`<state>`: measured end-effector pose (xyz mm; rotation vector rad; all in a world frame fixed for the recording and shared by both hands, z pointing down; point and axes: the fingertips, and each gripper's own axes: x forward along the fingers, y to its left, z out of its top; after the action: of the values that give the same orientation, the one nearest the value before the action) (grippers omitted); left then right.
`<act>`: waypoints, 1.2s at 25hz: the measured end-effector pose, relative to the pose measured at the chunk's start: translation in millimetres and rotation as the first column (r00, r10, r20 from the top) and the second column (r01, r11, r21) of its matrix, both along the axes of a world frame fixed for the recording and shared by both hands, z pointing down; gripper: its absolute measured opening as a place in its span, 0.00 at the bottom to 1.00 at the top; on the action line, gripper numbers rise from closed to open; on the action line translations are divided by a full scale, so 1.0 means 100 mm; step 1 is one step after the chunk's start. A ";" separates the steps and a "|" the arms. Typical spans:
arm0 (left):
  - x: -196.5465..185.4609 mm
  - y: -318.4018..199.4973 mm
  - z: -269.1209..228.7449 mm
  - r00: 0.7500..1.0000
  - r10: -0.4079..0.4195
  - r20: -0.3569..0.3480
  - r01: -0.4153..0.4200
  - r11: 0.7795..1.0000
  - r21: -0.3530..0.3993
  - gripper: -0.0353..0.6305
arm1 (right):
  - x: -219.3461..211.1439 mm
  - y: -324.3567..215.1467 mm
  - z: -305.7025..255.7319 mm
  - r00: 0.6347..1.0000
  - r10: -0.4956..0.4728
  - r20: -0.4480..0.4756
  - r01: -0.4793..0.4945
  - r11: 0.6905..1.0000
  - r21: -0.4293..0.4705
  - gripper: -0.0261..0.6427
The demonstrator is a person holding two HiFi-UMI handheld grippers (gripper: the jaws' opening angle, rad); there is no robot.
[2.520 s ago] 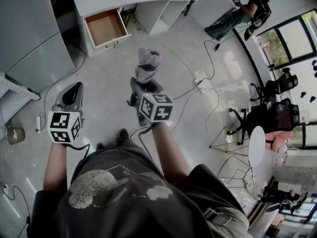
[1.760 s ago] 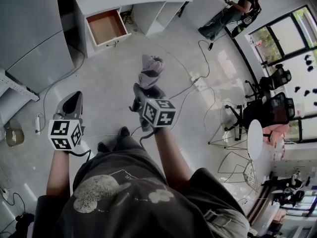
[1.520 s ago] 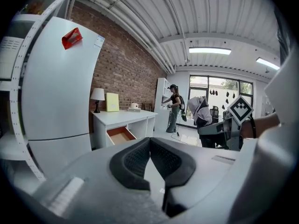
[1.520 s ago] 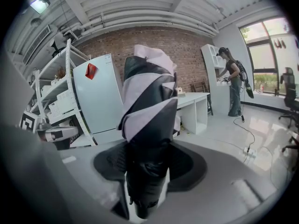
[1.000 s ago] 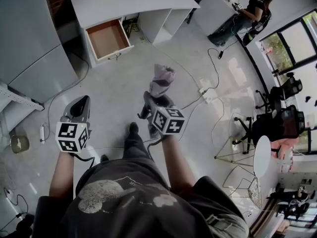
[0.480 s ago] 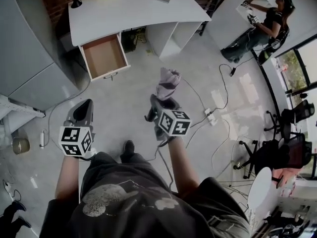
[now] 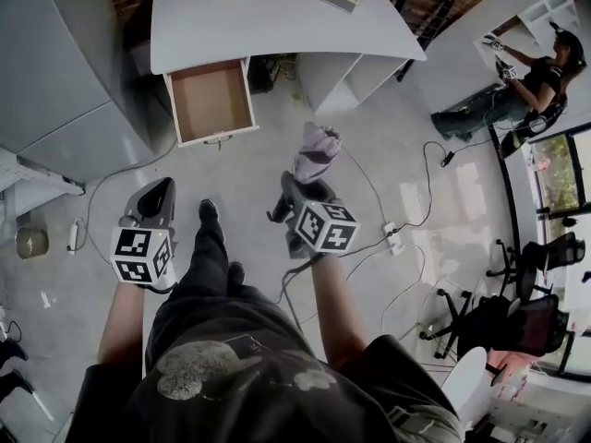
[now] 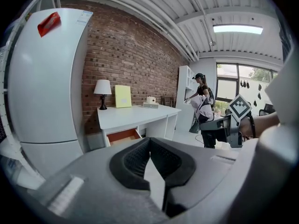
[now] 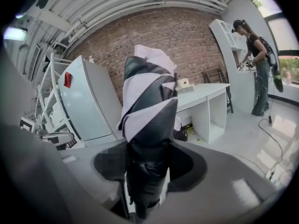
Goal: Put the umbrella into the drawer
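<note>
A folded black-and-lilac umbrella (image 7: 316,150) sticks forward out of my right gripper (image 7: 300,185), which is shut on its dark lower end. In the right gripper view the umbrella (image 9: 147,106) fills the middle between the jaws of the right gripper (image 9: 145,171). The drawer (image 7: 211,100) stands pulled out of the white desk (image 7: 277,17), its brown inside bare, ahead and to the left of the umbrella. My left gripper (image 7: 159,189) hangs lower left, shut, holding nothing. In the left gripper view, the drawer (image 8: 122,136) shows beyond the left gripper (image 8: 149,141).
A large grey fridge (image 7: 55,72) stands left of the desk. A lamp (image 8: 102,88) and small items sit on the desk top. Cables and a power strip (image 7: 392,238) cross the floor on the right. Another person (image 7: 517,81) works at a shelf far right; office chairs (image 7: 517,321) stand behind.
Both grippers have been carried forward across the floor toward the desk, so the open drawer looms closer. The umbrella stays in the right gripper; the walker's foot has stepped ahead.
</note>
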<state>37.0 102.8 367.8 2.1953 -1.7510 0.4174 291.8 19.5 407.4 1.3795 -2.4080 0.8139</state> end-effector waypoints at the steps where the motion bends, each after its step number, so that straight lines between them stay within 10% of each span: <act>1: -0.03 -0.06 0.03 1.000 -0.002 -0.002 0.002 1.000 -0.003 0.07 | -0.05 -0.06 0.01 1.000 -0.007 -0.004 0.007 1.000 -0.003 0.35; 18: -1.07 -1.94 0.76 0.985 -0.137 -0.103 0.129 0.988 -0.085 0.07 | -1.31 -1.78 0.58 0.959 -0.219 -0.180 0.207 0.975 -0.086 0.35; 30: -1.35 -2.29 1.29 0.966 -0.247 -0.078 0.230 0.955 -0.186 0.07 | -2.04 -2.35 1.14 0.789 -0.537 -0.297 0.520 0.842 -0.140 0.35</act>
<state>-98.4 -126.4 497.1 1.8252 -1.8217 0.3794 88.0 -216.0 521.7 0.6738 -2.3014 0.4479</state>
